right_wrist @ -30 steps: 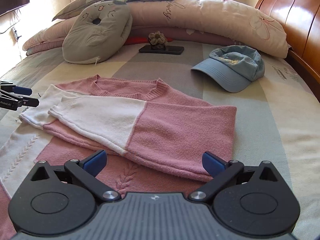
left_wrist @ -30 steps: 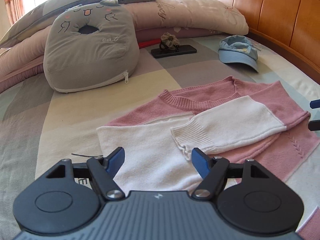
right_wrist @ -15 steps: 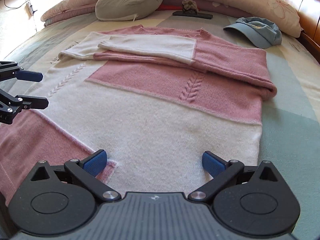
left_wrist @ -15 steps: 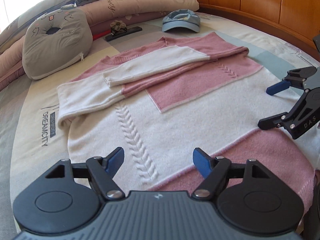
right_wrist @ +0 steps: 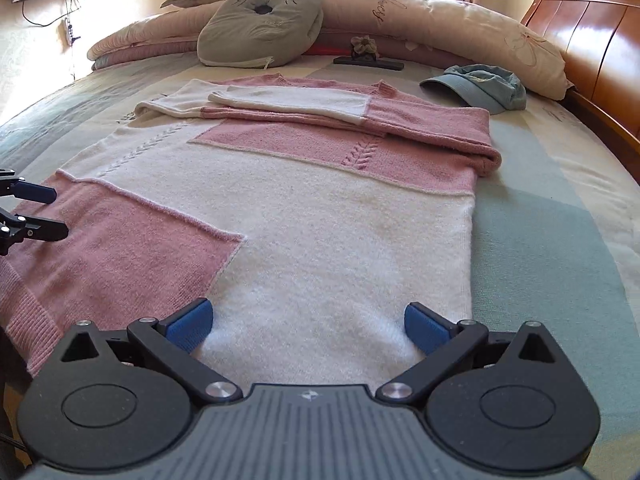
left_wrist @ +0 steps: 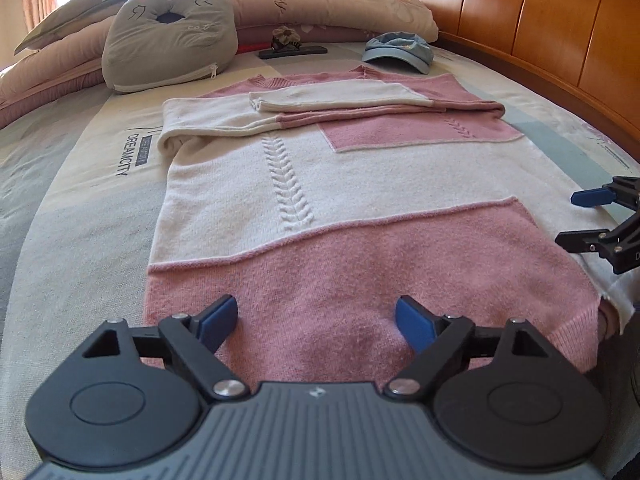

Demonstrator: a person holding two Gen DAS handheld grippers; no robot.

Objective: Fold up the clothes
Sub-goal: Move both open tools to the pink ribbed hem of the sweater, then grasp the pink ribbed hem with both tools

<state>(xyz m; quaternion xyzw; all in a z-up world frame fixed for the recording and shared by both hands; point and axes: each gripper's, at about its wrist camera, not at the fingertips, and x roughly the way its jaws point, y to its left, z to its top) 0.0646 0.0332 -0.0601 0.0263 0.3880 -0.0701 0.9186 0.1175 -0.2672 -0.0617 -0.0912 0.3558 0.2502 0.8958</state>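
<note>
A pink and white knitted sweater (left_wrist: 320,184) (right_wrist: 320,220) lies flat on the bed, both sleeves folded across its chest. My left gripper (left_wrist: 316,322) hovers over the pink hem panel at the sweater's near left; its jaws are opening and nothing is pinched between the blue pads. My right gripper (right_wrist: 308,326) stands open above the white part of the hem near the right edge. Each gripper shows at the side of the other's view: the right gripper (left_wrist: 592,220) and the left gripper (right_wrist: 32,212). Neither one grips the cloth.
A blue cap (right_wrist: 480,84) lies on the bed beyond the sweater's right shoulder. A grey cat cushion (left_wrist: 168,36), a dark flat case with a scrunchie (left_wrist: 292,50) and rolled bedding (right_wrist: 440,24) line the far side. A wooden headboard (left_wrist: 540,32) runs along the right.
Both grippers have pulled back from the folded sleeves to the sweater's hem and sunk a little lower. The left jaws stand slightly wider. The sweater has not moved.
</note>
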